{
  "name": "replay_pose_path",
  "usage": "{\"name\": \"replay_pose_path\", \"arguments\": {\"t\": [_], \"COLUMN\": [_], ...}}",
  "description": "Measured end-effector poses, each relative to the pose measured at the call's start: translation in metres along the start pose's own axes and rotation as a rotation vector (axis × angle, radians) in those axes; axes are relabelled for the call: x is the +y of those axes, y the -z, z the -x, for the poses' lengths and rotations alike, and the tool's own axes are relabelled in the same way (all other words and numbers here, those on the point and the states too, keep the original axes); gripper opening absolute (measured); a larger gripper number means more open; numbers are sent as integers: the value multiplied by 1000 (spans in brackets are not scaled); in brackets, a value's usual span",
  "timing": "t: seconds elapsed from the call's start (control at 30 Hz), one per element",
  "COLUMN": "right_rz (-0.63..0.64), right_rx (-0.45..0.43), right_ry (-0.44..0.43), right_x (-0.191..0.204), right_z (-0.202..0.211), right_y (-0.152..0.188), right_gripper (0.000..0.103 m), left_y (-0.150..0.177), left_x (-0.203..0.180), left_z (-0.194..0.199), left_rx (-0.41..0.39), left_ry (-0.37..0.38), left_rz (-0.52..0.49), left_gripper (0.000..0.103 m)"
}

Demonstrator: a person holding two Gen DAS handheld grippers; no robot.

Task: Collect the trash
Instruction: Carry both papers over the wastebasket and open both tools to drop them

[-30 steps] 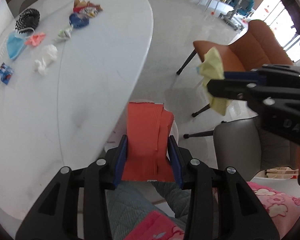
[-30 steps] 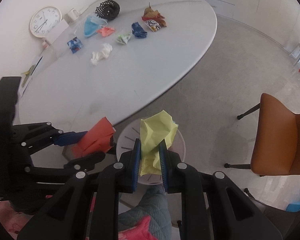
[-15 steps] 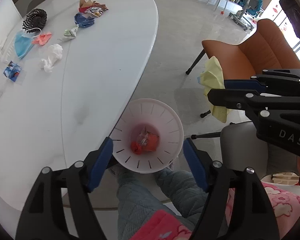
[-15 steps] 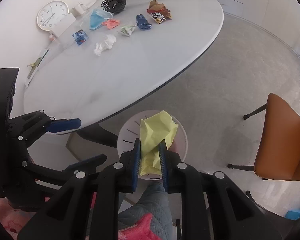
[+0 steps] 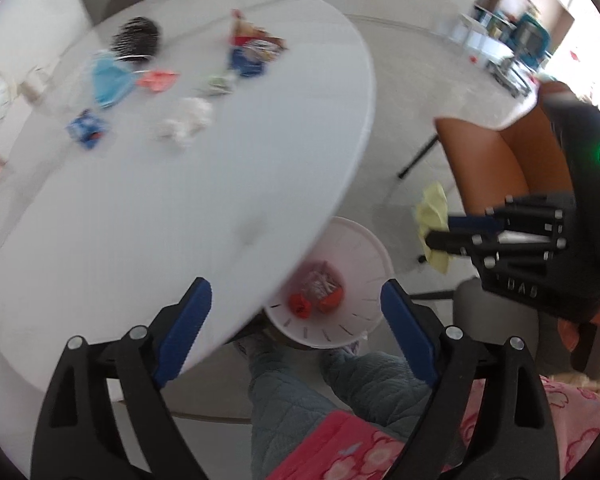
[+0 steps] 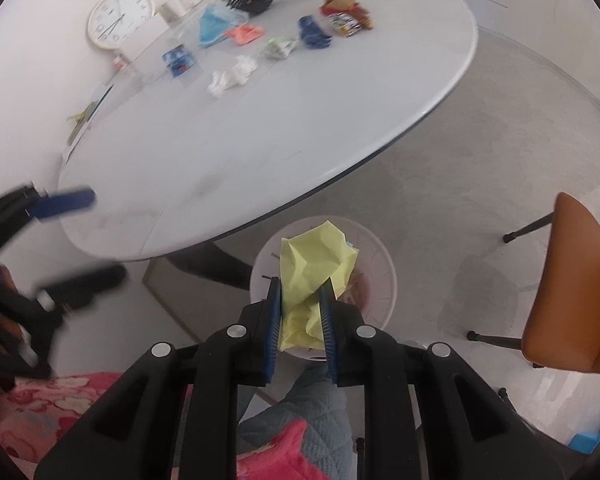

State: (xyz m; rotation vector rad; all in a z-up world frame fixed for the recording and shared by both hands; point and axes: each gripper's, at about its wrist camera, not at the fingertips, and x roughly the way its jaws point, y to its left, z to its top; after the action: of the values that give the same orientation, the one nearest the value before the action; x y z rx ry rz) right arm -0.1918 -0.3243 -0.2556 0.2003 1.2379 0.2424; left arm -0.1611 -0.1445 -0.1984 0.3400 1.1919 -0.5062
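Setting: white oval table (image 6: 260, 128), pale floor.
Right gripper (image 6: 302, 316): clamped on yellow paper (image 6: 312, 268), directly above white bin (image 6: 384, 280).
Left gripper (image 5: 296, 312): jaws opening, nothing between; bin below holds red scraps (image 5: 316, 296).
Risk: light paper may drift past the rim on release.
Remaining: 9 or so pieces beyond, including white tissue (image 6: 232, 76).

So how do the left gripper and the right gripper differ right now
The left gripper has nothing between its jaws, which are spread wide and opening; the right gripper is clamped narrow on a crumpled yellow paper. The left gripper looks down past the table edge; the right gripper hangs over the white bin, clear of the table. Both have black frames, blue pads, and point steeply down.
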Motion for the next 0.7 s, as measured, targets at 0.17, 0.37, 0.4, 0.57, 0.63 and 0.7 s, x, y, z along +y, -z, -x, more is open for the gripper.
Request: {"name": "replay_pose_path", "arguments": {"t": [0.17, 0.37, 0.4, 0.57, 0.63, 0.7], "right_rz": [29, 34, 37, 44, 53, 64], "right_rx": [31, 9, 4, -27, -38, -51], "right_ry": [3, 46, 56, 83, 92, 102], "right_x": [10, 16, 17, 20, 21, 23], "right_z": [-7, 4, 6, 16, 21, 25], "right_y": [-3, -18, -20, -33, -37, -41], "right_gripper": [54, 73, 75, 84, 88, 89], "left_y": [-1, -4, -4, -10, -12, -14], "left_x": [24, 40, 41, 45, 46, 47], "left_z": [11, 13, 13, 15, 17, 20], "left_rx": [-21, -25, -23, -28, -36, -44], "left_ry": [-44, -65, -68, -82, -87, -96], "left_rz": [91, 165, 170, 190, 199, 206], "left_gripper": [85, 85, 85, 87, 90, 91]}}
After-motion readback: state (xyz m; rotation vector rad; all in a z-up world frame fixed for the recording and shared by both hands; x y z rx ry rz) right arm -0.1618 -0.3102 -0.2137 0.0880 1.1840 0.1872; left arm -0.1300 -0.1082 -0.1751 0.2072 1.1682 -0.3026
